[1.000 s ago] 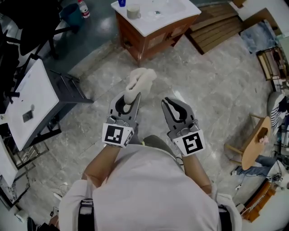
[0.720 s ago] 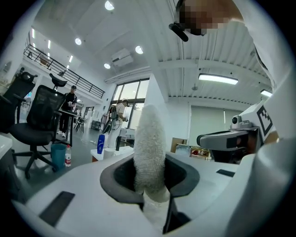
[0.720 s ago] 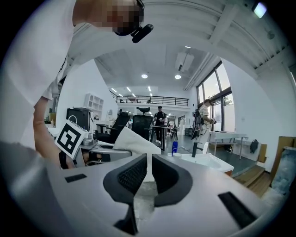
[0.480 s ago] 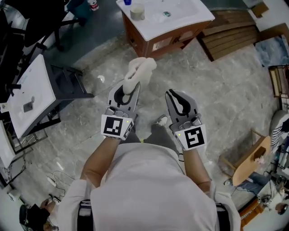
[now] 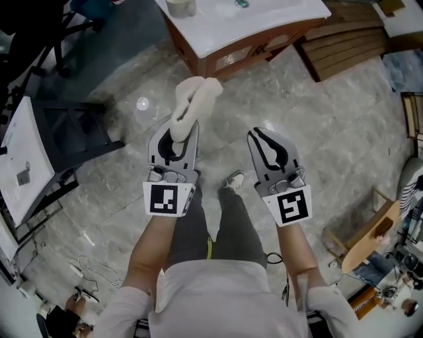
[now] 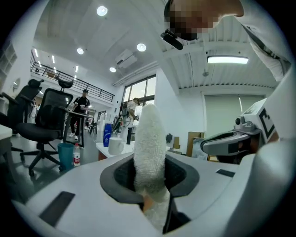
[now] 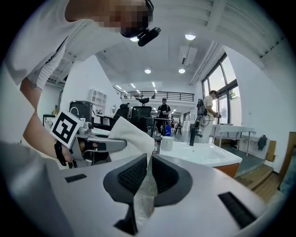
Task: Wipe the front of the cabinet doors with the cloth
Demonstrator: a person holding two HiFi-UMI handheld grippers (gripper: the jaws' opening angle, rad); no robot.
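A fluffy white cloth [image 5: 192, 102] sticks up out of my left gripper [image 5: 177, 130], which is shut on its lower end; in the left gripper view the cloth [image 6: 150, 143] stands upright between the jaws. My right gripper [image 5: 260, 136] is held beside it, shut and holding nothing; its jaws [image 7: 148, 162] meet with only a thin slit. The wooden cabinet [image 5: 241, 54] with a white basin top [image 5: 264, 20] stands on the floor ahead, apart from both grippers. From the right gripper view I see the cloth [image 7: 132, 132] and the left gripper [image 7: 99, 146] at left.
A black-framed table with a white top [image 5: 20, 165] stands at left. Wooden planks [image 5: 350, 39] lie behind the cabinet at right. A wooden stool [image 5: 370, 231] is at the right edge. Cables [image 5: 86, 270] lie on the marble floor. A cup [image 5: 180, 6] sits on the basin top.
The cabinet has slid towards the top of the view and looks larger. Both grippers have kept their pose, the cloth still in the left one. The person's leg and shoe now show below.
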